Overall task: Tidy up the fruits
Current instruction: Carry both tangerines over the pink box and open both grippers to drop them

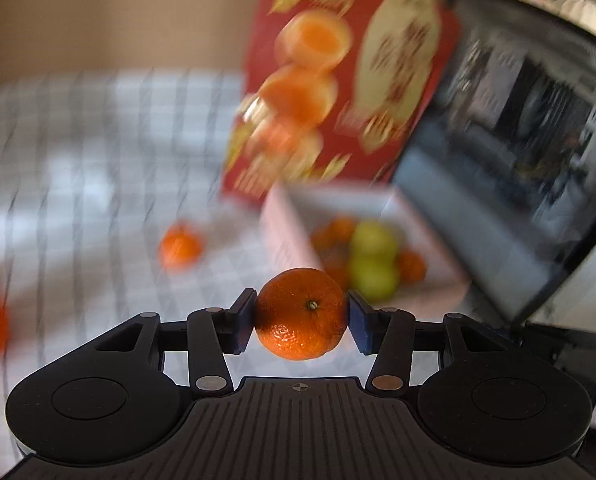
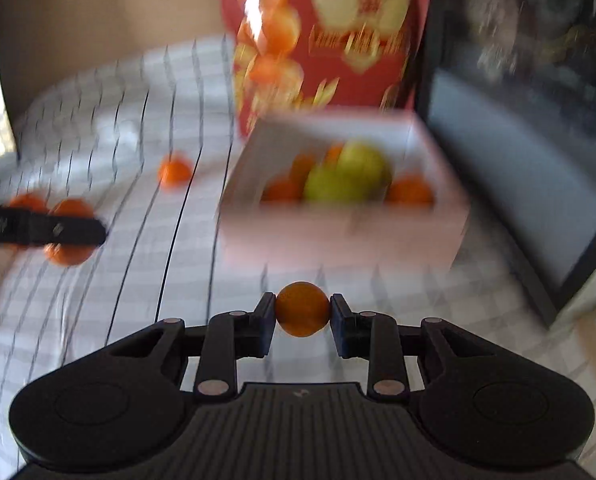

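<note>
Orange fills the middle of both wrist views: the left tongs (image 1: 301, 317) are clamped on a mandarin (image 1: 301, 314), its stem end facing the camera, both blue pads pressed to its sides; the right tongs (image 2: 302, 312) are clamped on a smaller orange fruit (image 2: 302, 309), too smooth and small to name for sure. The left jaws have been easing slightly closer together, with the mandarin between them.

Everything beyond the tongs is smeared by motion. In the right of centre of each frame stands a pale box (image 1: 282, 224), holding two green fruits (image 1: 372, 264) and several orange ones whose count is unclear. Behind it rises a red carton (image 1: 338, 80) with printed oranges, its lettering unreadable and its top cut off in the right wrist view. A dark glossy screen (image 1: 518, 152) occupies the right edge.

On the checked worktop (image 1: 78, 160) a loose mandarin (image 1: 180, 248) lies left of the box. At the left of the right wrist view, a black bar (image 2: 42, 230) crosses blurred orange fruits (image 2: 72, 232), partly hiding them
</note>
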A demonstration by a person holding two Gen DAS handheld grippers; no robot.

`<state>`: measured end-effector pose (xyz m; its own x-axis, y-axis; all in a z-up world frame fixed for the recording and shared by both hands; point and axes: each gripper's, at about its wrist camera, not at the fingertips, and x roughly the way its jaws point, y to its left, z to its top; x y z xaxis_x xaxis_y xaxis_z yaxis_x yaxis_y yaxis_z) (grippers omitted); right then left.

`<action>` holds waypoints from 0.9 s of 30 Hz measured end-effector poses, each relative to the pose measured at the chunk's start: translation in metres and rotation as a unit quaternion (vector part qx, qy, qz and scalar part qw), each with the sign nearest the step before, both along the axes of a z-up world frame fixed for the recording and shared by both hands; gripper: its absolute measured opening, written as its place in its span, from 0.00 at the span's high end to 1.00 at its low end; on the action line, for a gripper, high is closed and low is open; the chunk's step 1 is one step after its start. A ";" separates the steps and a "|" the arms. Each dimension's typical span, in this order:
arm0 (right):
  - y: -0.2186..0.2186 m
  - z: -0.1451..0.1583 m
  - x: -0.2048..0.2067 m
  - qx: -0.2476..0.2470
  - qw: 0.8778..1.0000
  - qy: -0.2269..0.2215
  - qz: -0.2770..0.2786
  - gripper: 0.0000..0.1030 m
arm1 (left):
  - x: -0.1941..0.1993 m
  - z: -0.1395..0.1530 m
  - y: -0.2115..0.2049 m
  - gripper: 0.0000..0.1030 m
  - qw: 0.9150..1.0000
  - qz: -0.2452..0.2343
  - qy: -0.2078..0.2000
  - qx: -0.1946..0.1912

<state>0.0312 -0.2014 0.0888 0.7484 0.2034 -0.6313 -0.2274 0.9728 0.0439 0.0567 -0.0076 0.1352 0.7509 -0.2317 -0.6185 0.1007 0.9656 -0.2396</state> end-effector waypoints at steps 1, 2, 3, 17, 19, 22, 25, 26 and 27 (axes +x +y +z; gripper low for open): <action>-0.003 0.010 0.008 0.003 1.000 -0.013 -0.001 0.72 | 0.014 0.011 -0.007 0.48 1.000 -0.003 -0.011 0.003; -0.006 0.020 0.016 0.005 1.000 -0.026 -0.002 0.72 | 0.027 0.021 -0.015 0.48 1.000 -0.004 -0.022 0.006; -0.008 0.031 0.023 0.004 0.999 -0.042 -0.003 0.72 | 0.039 0.030 -0.023 0.48 0.999 -0.005 -0.034 0.008; -0.039 0.043 0.096 -0.015 0.996 -0.077 0.034 0.72 | 0.131 0.017 -0.083 0.48 1.000 0.016 -0.016 0.022; -0.041 0.033 0.103 -0.013 0.997 -0.066 0.039 0.72 | 0.136 0.006 -0.081 0.48 1.000 0.022 -0.003 0.014; -0.041 0.020 0.115 -0.013 0.998 -0.051 0.045 0.72 | 0.143 -0.011 -0.078 0.48 0.999 0.010 0.040 -0.003; -0.040 0.012 0.126 -0.012 0.998 -0.041 0.050 0.72 | 0.140 -0.025 -0.078 0.48 0.999 0.002 0.048 -0.002; -0.040 0.010 0.128 -0.013 0.998 -0.038 0.053 0.72 | 0.138 -0.028 -0.079 0.48 0.999 0.002 0.043 0.004; -0.039 0.008 0.131 -0.013 0.998 -0.036 0.055 0.72 | 0.135 -0.031 -0.080 0.48 0.999 0.002 0.040 0.006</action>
